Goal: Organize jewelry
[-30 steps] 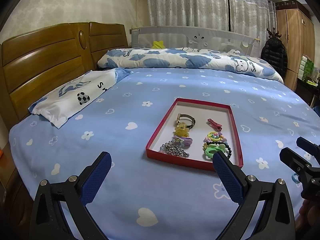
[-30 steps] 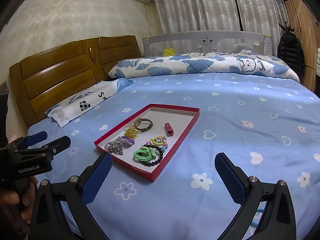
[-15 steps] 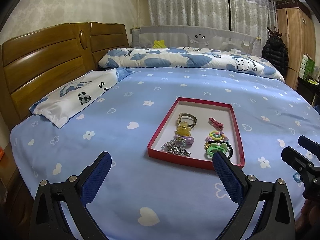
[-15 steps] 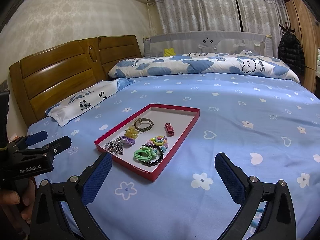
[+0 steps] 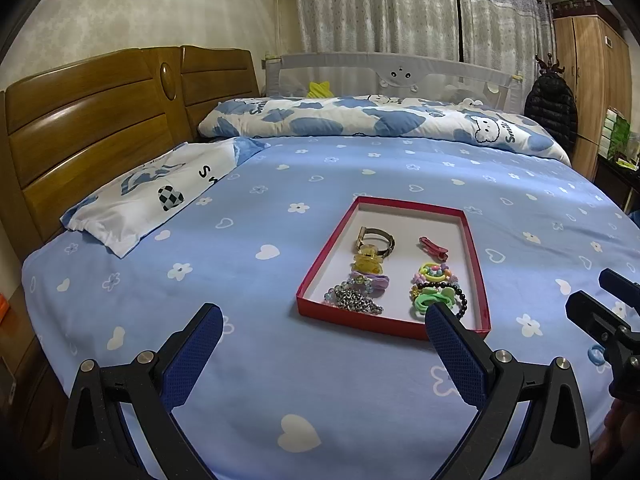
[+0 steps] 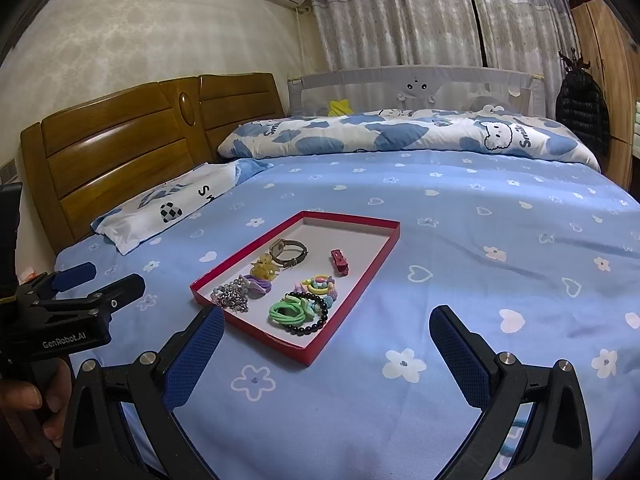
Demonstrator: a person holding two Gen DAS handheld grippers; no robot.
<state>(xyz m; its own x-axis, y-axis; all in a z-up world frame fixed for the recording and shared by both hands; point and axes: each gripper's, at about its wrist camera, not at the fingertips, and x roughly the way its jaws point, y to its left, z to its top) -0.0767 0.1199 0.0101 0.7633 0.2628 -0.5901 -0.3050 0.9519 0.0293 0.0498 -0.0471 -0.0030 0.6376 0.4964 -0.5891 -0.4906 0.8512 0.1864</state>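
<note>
A red tray (image 5: 384, 326) with a white floor lies on the blue bedsheet. It holds a watch (image 5: 376, 238), a red hair clip (image 5: 433, 248), a yellow claw clip (image 5: 366, 262), a silver chain (image 5: 356, 302), green hair ties (image 5: 430, 304) and a black bead bracelet (image 5: 462, 300). My left gripper (image 5: 322, 320) hovers open just short of the tray's near edge, holding nothing. My right gripper (image 6: 326, 320) is open and empty too, with the tray (image 6: 280, 342) ahead and to its left. A small blue ring (image 5: 595, 354) lies on the sheet outside the tray.
A white pillow (image 5: 152, 196) lies at the left by the wooden headboard (image 5: 80, 136). A rolled quilt (image 5: 360, 120) crosses the far side before a grey bed rail (image 5: 392, 76). A wardrobe (image 5: 592, 80) and a black jacket (image 5: 550, 108) stand at the right. A hand (image 6: 24, 400) holds the left gripper.
Hardly anything differs. Both grippers stay open and hover in place, and the tray and its contents have not moved.
</note>
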